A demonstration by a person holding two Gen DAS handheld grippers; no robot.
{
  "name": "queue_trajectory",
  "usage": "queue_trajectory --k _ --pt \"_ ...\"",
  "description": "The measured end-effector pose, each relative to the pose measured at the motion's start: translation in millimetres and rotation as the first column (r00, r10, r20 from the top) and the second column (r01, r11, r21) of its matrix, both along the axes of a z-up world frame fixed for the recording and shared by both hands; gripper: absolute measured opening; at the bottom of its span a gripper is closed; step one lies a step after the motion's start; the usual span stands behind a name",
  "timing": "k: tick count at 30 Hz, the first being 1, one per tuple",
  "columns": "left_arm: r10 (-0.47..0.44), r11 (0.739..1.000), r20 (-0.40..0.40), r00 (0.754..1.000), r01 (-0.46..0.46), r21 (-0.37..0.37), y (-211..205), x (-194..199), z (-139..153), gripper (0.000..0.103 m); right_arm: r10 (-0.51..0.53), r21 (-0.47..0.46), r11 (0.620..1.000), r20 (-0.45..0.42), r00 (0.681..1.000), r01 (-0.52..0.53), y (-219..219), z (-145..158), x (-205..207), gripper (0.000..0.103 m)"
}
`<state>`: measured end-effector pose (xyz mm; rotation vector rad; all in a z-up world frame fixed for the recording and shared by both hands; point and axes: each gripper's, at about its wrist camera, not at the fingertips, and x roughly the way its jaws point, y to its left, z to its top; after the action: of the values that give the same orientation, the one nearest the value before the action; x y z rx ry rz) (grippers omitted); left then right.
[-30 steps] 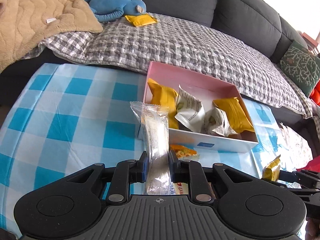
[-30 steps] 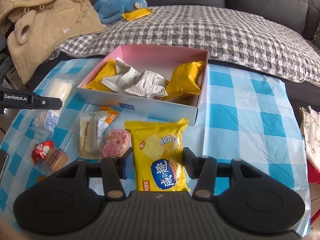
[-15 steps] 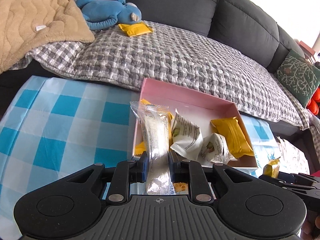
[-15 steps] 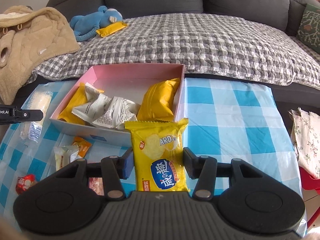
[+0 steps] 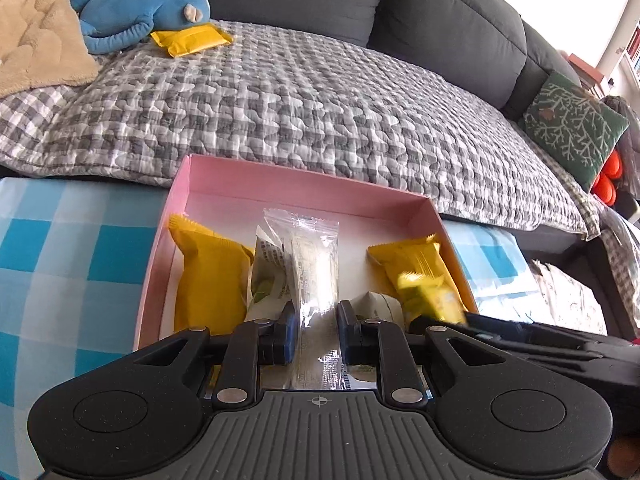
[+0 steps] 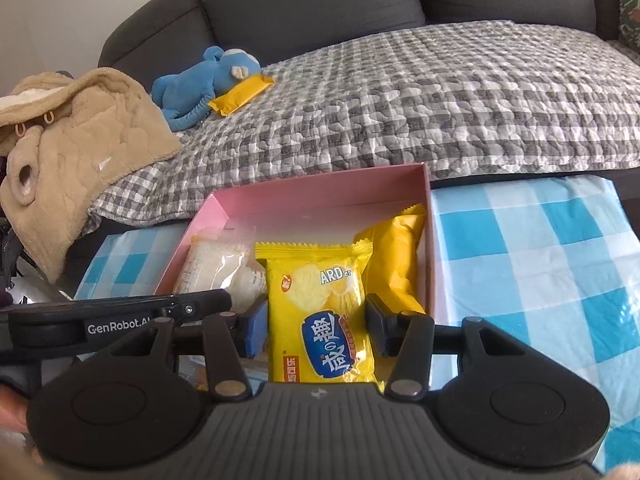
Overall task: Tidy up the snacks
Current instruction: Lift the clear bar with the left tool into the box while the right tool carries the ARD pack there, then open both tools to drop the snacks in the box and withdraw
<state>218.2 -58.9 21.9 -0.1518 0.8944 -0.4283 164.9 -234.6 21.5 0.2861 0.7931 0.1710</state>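
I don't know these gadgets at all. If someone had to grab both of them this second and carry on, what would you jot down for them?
Left gripper: shut on the clear wafer pack, held over the pink box.
Right gripper: shut on the yellow cracker bag, also over the box.
Done: two plain yellow packets and crumpled white wrappers lie inside.
Left: release both packs into the box. One yellow packet sits on the sofa beside the blue plush toy.

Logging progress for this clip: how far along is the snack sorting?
Done: two plain yellow packets and white wrappers lie in the pink box. In hand: the left claw grips a clear packet, the right claw a yellow cracker bag, both over the box. Left: release both; one yellow packet on the sofa.
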Motion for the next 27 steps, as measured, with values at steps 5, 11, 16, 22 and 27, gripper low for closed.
queue_trajectory --k 5,11,16,22,27 --pt "0.006 1.0 0.01 1.0 -0.007 0.008 -4.1 18.2 -9.1 0.018 0.002 -0.049 0.999 0.016 1.0 -0.001 9.8 -4.9 11.5 0.046" --pt "0.045 0.998 -0.003 0.999 -0.045 0.047 -5.6 31.2 -27.0 0.02 -0.057 -0.059 0.996 0.07 0.996 0.061 8.2 -7.0 20.1 0.045" --pt "0.051 0.998 0.028 0.998 -0.053 0.045 -0.3 29.4 -12.2 0.022 -0.104 -0.056 0.992 0.098 0.99 0.109 5.7 -1.8 18.8 0.05" --pt "0.107 0.994 0.033 0.994 -0.108 0.012 24.9 16.8 15.2 0.05 -0.137 -0.076 0.986 0.135 0.981 0.149 -0.4 14.3 3.3 0.053" --pt "0.112 0.989 0.072 0.991 -0.118 0.09 38.6 -10.2 34.5 0.062 -0.158 -0.099 0.98 0.145 0.977 0.173 -5.7 26.7 -12.6 0.056"
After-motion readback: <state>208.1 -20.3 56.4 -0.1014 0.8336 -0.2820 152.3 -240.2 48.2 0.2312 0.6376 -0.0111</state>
